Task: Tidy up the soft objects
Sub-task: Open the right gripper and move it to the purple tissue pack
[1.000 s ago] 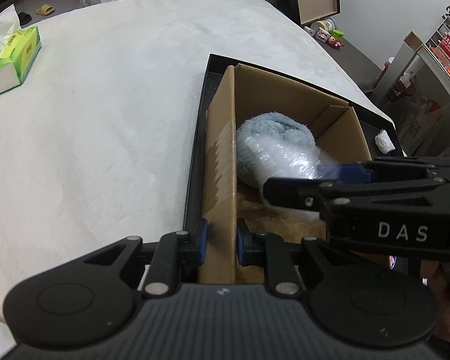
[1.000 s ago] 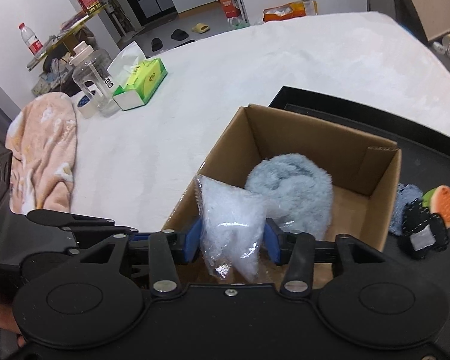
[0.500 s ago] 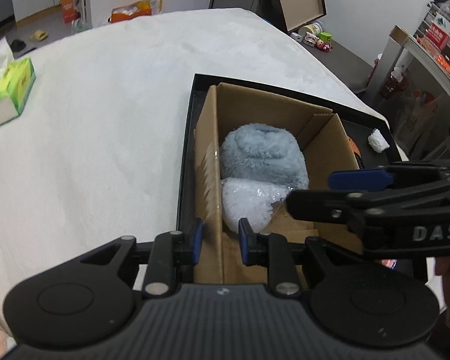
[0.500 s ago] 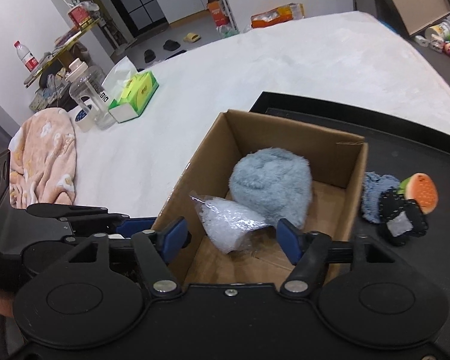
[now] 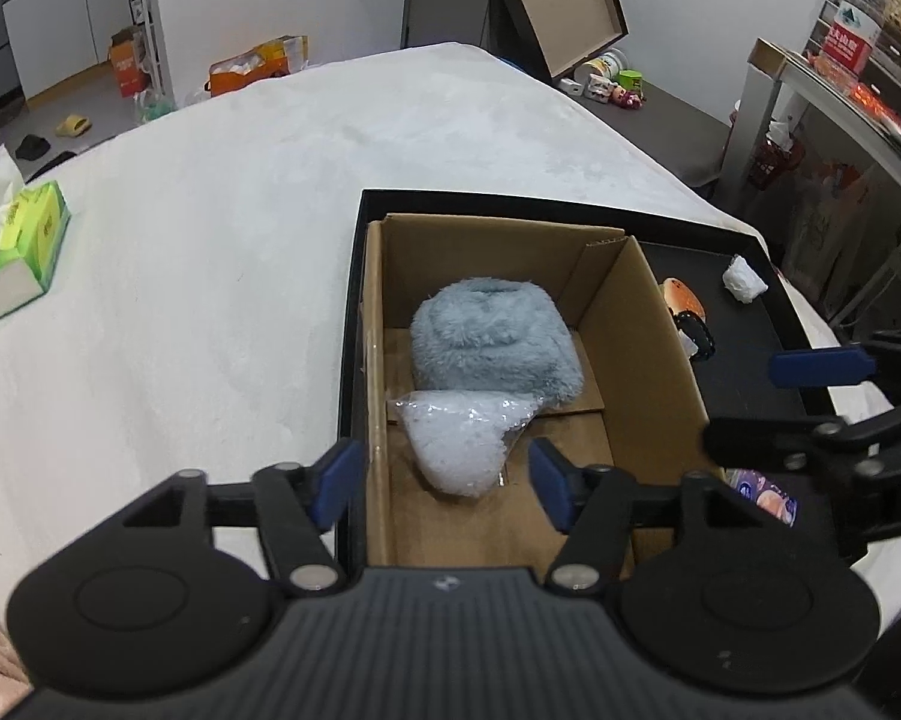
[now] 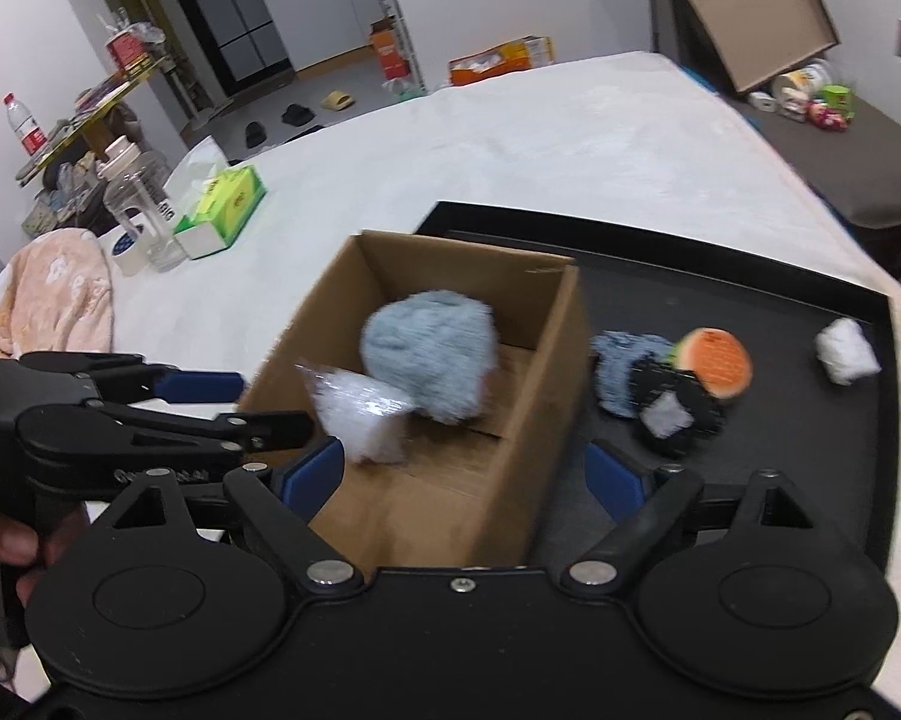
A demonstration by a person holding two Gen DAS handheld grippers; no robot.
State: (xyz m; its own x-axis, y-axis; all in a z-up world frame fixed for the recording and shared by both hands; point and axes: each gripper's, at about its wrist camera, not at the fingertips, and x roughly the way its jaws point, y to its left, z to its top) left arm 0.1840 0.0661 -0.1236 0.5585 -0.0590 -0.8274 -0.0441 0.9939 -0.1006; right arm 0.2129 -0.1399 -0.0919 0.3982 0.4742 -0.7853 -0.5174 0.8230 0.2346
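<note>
Both tools' jaws opening, empty: left tool, right tool.

A fluffy grey-blue bundle and a clear bag of white stuffing lie touching inside the open cardboard box, frame centre.

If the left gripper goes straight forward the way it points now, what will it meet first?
Probably the clear plastic bag of white stuffing lying in the cardboard box, right ahead of the left gripper, whose jaws are opening with nothing between them. Depth is unclear; the box floor may come first.
</note>
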